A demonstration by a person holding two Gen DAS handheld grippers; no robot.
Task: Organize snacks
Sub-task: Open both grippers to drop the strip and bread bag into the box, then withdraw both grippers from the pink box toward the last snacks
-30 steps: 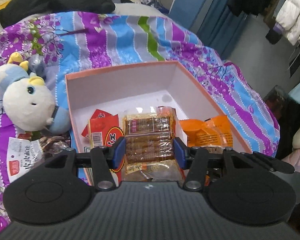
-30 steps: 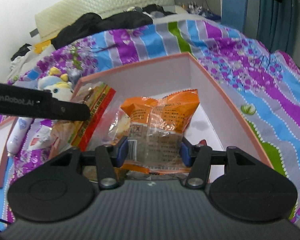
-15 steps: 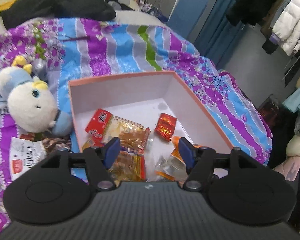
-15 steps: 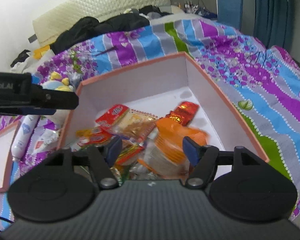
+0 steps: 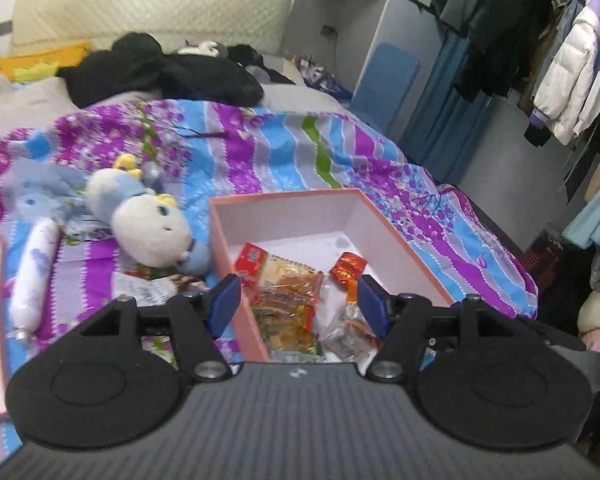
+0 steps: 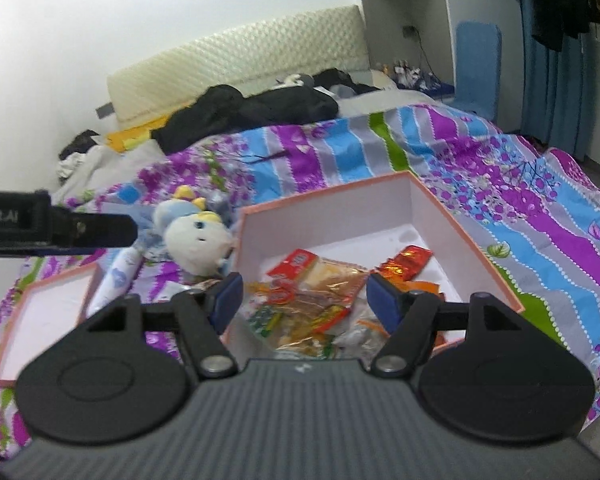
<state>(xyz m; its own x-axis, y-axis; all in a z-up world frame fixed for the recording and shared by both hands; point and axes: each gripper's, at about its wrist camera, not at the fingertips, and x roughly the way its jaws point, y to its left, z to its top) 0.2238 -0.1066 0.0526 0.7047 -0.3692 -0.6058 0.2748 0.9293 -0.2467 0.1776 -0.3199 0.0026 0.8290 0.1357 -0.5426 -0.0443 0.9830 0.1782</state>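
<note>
**Snacks in the box, both tongs wide**

The left tongs [image 5: 298, 300] hang spread wide over the near end of the box [image 5: 284, 200], nothing between the blue pads. The right tongs [image 6: 304, 300] are just as wide and bare, above the same near end.

The box sits on the bed [image 5: 260, 148], close to its right edge, and its far half shows bare white floor. The snacks [image 5: 288, 292] lie heaped in its near half: a clear pack with a red end [image 5: 278, 268] on top, a small red foil packet [image 5: 346, 266] just to its right, touching nothing else that can be made out, and crumpled clear wrappers [image 5: 346, 328] at the near wall.

A plush toy [image 5: 148, 224] lies against the box's left wall. Beyond it, a white tube [image 5: 36, 268] lies lengthwise, and the lid [image 6: 44, 320] rests open side up at the bed's left edge. One printed packet [image 5: 144, 290] is on the bed between toy and left tongs.
</note>
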